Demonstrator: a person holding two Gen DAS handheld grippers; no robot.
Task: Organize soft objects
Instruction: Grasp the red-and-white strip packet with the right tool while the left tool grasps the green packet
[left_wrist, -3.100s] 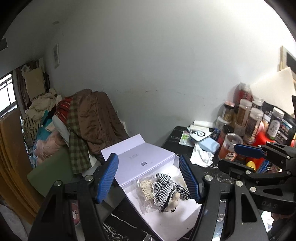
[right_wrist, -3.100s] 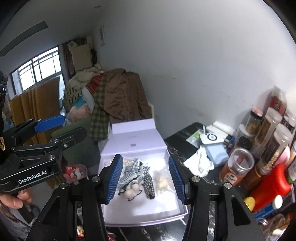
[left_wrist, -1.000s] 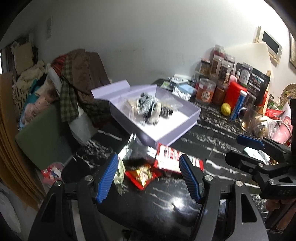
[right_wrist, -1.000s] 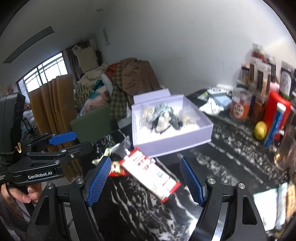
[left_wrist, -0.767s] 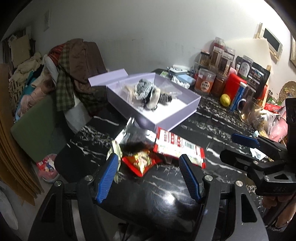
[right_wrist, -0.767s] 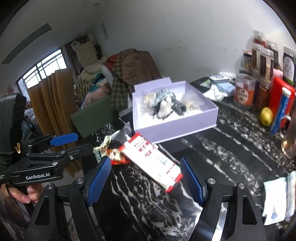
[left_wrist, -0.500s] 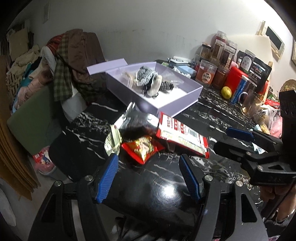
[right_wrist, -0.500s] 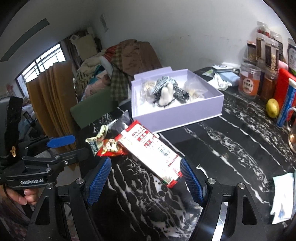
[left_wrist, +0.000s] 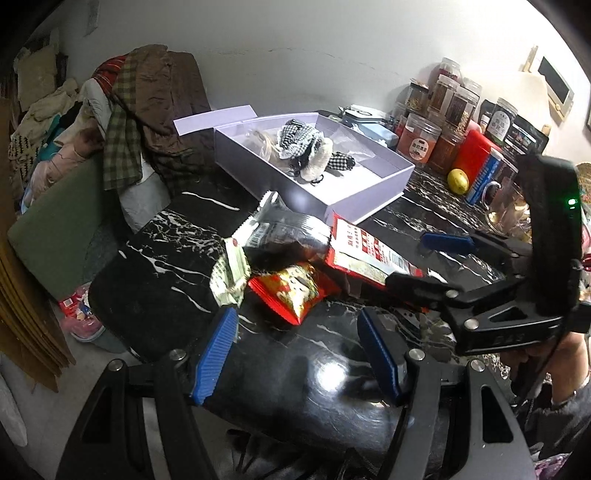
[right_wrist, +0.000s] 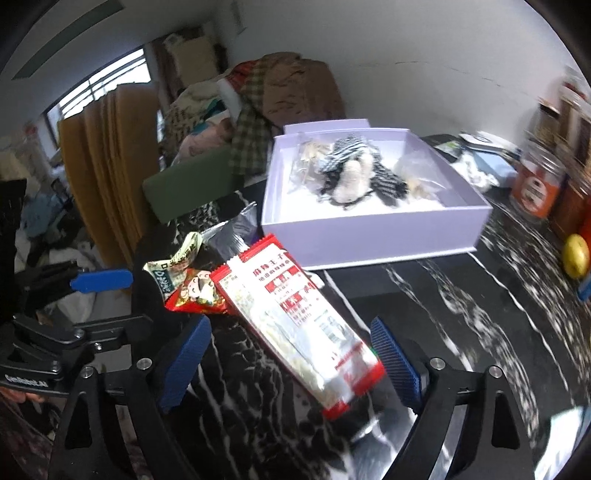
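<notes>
Snack packets lie heaped near the counter's (left_wrist: 177, 280) left edge: a long red-and-white packet (right_wrist: 295, 314), a small red packet (left_wrist: 291, 291), a green-white wrapper (left_wrist: 229, 273) and a dark foil bag (left_wrist: 291, 236). Just behind them stands the lilac box (right_wrist: 369, 232) holding a checkered plush toy (right_wrist: 354, 173). The left tool (left_wrist: 295, 354) hangs released and empty before the small red packet. The right tool (right_wrist: 291, 354) is opening, its jaws straddling the long packet's near end without pressing it.
</notes>
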